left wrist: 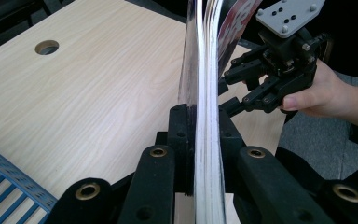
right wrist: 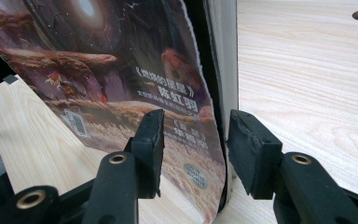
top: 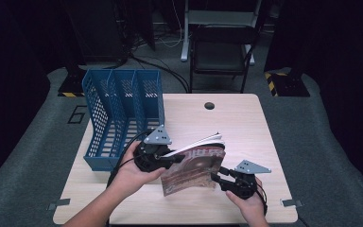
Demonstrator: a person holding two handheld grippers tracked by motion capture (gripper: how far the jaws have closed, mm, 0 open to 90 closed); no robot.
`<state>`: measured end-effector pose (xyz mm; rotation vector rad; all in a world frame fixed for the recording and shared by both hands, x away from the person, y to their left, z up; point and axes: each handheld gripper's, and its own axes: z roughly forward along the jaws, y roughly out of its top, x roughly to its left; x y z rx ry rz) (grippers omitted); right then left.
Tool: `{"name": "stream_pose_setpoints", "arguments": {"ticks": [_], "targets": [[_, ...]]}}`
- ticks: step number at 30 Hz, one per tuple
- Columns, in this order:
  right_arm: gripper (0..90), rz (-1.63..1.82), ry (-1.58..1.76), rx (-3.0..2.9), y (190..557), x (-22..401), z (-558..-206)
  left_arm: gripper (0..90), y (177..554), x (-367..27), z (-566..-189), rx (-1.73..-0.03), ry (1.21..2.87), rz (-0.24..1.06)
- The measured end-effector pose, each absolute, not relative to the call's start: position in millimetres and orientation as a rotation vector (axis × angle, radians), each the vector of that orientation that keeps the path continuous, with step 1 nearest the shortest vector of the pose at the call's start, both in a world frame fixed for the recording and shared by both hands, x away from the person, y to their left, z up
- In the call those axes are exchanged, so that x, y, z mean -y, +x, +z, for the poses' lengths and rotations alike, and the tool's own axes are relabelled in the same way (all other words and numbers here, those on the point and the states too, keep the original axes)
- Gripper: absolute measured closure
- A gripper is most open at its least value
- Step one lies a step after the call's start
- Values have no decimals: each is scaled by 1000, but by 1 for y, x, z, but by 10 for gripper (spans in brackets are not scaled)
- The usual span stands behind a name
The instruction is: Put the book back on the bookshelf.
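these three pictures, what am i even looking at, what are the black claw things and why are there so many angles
A person sits at a wooden table and holds a hand-operated clamp tool, a gripper with two black jaws, in each hand. The high view looks down from above. The other two come from small cameras riding on each gripper, looking along its jaws.

On the table stands a blue file rack with mesh walls. The left gripper is clamped shut on the page edges of a magazine, holding it up on edge. The right gripper sits at the magazine's lower corner with its jaws open, one on each side, not pressing it.
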<state>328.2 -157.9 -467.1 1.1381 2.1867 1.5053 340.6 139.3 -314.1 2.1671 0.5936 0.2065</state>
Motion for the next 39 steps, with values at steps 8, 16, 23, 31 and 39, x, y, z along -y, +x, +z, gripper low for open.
{"name": "stream_pose_setpoints", "arguments": {"ticks": [8, 16, 23, 31, 39], "targets": [[541, 1503, 1142, -2180, 328, 158, -467, 823, 340, -137, -312, -594, 2196, 218], [531, 1507, 1144, -2182, 329, 159, -468, 821, 342, -135, -307, -595, 2251, 199], [527, 1501, 1134, -2190, 328, 158, -468, 827, 342, -131, -303, -583, 2307, 210], [525, 1503, 1145, -2188, 329, 158, -468, 831, 346, -130, -301, -604, 2324, 208], [524, 1495, 1138, -2196, 329, 158, -469, 831, 347, -127, -299, -613, 2354, 207]]}}
